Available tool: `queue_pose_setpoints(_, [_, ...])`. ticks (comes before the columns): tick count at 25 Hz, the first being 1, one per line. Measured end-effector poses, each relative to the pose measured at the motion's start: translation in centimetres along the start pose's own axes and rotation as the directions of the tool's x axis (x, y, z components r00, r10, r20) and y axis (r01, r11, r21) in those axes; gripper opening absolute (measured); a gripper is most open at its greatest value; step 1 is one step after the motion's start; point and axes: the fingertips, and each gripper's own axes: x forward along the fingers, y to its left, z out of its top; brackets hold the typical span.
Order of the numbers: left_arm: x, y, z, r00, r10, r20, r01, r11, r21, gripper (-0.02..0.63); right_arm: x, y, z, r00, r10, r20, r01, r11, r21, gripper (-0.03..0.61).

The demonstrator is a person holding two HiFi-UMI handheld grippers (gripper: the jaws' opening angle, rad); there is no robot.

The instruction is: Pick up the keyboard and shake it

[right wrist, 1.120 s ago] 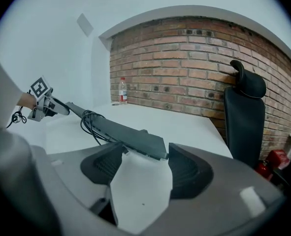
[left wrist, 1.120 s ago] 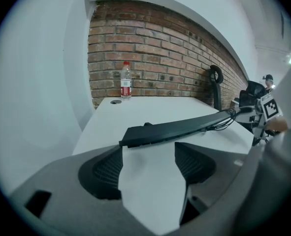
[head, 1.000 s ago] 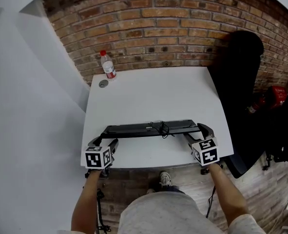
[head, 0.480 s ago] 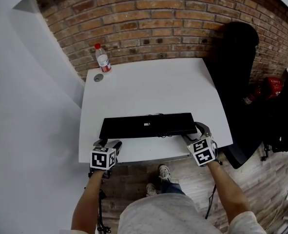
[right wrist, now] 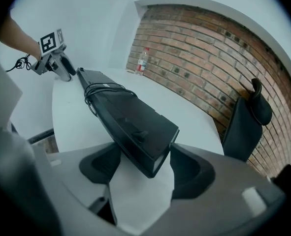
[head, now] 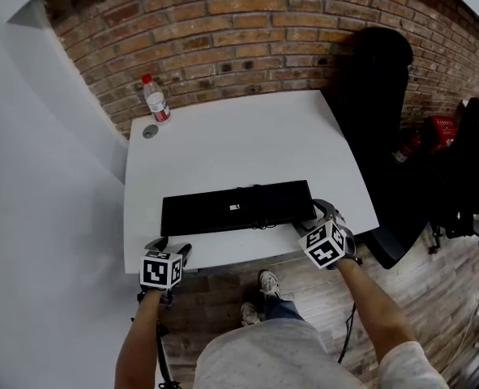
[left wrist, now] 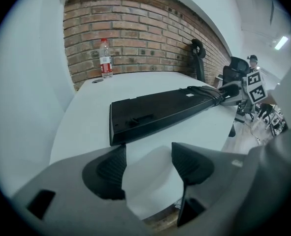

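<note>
A water bottle (head: 155, 100) stands at the far left corner of the white desk (head: 247, 136). The left gripper (left wrist: 147, 161) hovers at the near edge, with its jaws spread and nothing between them. The black keyboard (head: 237, 207) lies upside down across the desk. Its right end sits between the spread jaws of the right gripper (right wrist: 145, 163), not pinched. A black office chair (head: 377, 87) stands to the right.
</note>
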Motion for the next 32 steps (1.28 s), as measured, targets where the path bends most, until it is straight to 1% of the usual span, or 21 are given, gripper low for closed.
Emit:
queue_pose_setpoints(6, [-0.8,0.0,0.2,1.0,-0.009,0.027,0.009,1.0,0.005,0.287,-0.9,0.6,-1.1,0.996,0.015,-0.093,-0.013,1.0,0.015,0.307])
queue_pose_setpoints(8, [-1.0,-0.2,0.4,0.999,-0.017,0.042,0.016,1.0,0.007,0.282,-1.6,0.6,-1.6,0.994,0.014,-0.11,-0.009,0.999,0.043,0.297])
queue_pose_setpoints(11, [-1.1,-0.6,0.6,0.998,-0.022,0.062,0.021,1.0,0.016,0.274,-3.0,0.6,-1.7,0.995,0.01,-0.1,0.002,0.993,0.12,0.281])
queue_pose_setpoints(14, [-1.4,-1.2,1.1,0.995,-0.028,0.099,0.028,1.0,0.007,0.261,-4.2,1.2,-1.1,0.998,0.001,-0.056,0.01,0.982,0.187,0.248])
queue_pose_setpoints(16, [-1.9,-1.9,1.5,0.991,-0.032,0.127,0.032,0.999,0.0,0.251,-5.0,1.8,-0.4,1.0,-0.001,-0.024,0.007,0.973,0.233,0.237])
queue_pose_setpoints(20, [-3.6,-3.2,2.8,0.979,-0.038,0.2,0.037,0.999,0.01,0.216,-6.4,3.4,1.9,0.999,-0.008,0.049,-0.007,0.955,0.297,0.211])
queue_pose_setpoints(25, [-5.9,-5.1,4.7,0.956,-0.043,0.29,0.042,0.999,0.01,0.161,-8.0,4.9,5.1,0.99,-0.017,0.138,-0.03,0.943,0.331,0.186])
queue_pose_setpoints(32, [-9.0,-8.1,7.1,0.917,-0.061,0.394,0.055,0.998,0.026,0.109,-11.1,6.7,9.5,0.967,-0.026,0.255,-0.071,0.929,0.364,0.15])
